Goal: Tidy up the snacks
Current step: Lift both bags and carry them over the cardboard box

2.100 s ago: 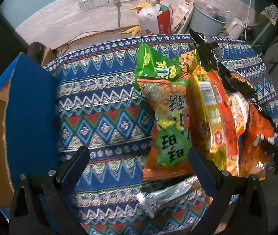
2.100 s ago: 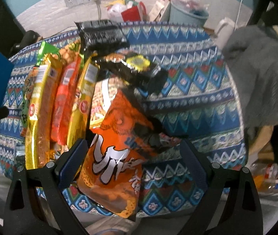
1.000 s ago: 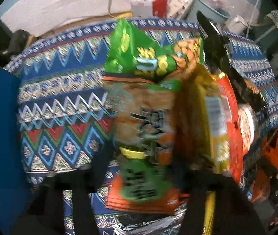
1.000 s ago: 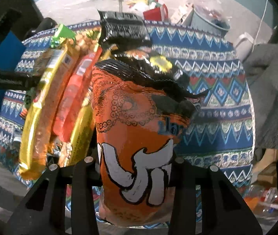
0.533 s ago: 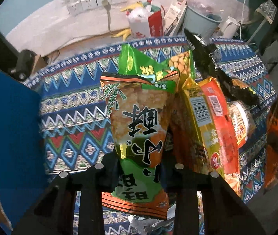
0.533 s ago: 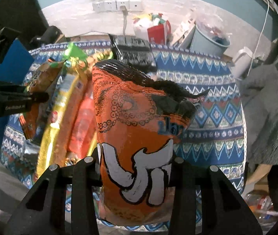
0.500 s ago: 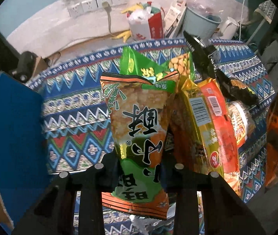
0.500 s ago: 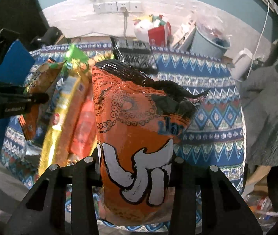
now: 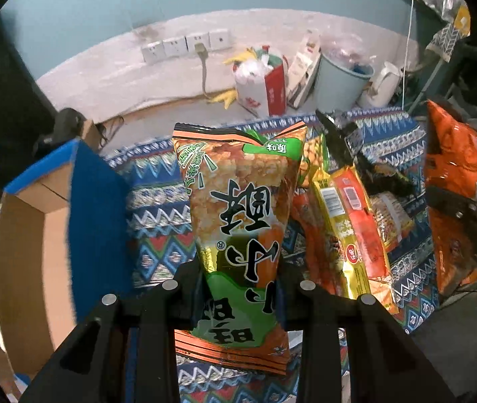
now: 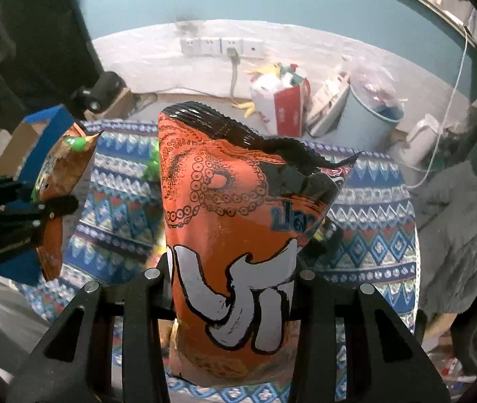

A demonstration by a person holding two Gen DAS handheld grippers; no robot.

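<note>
My left gripper (image 9: 240,280) is shut on a green and orange snack bag (image 9: 238,208), held upright above the patterned tablecloth (image 9: 157,208). My right gripper (image 10: 231,272) is shut on an orange snack bag with white lettering (image 10: 235,235), also lifted off the table. Each view shows the other grip at its edge: the orange bag (image 9: 456,174) at the right, the green and orange bag (image 10: 60,181) at the left. Several other snack packs (image 9: 349,221) lie in a pile on the cloth right of the left gripper.
An open cardboard box with blue sides (image 9: 47,235) stands at the table's left. Behind the table on the floor are a red and white bag (image 9: 265,84), a pale blue bucket (image 9: 342,80) and a white kettle (image 9: 382,87). Grey fabric (image 10: 463,235) lies at the right.
Both grippers closed on their bags and lifted them off the table. Both views now look higher, showing more wall and floor behind the table.
</note>
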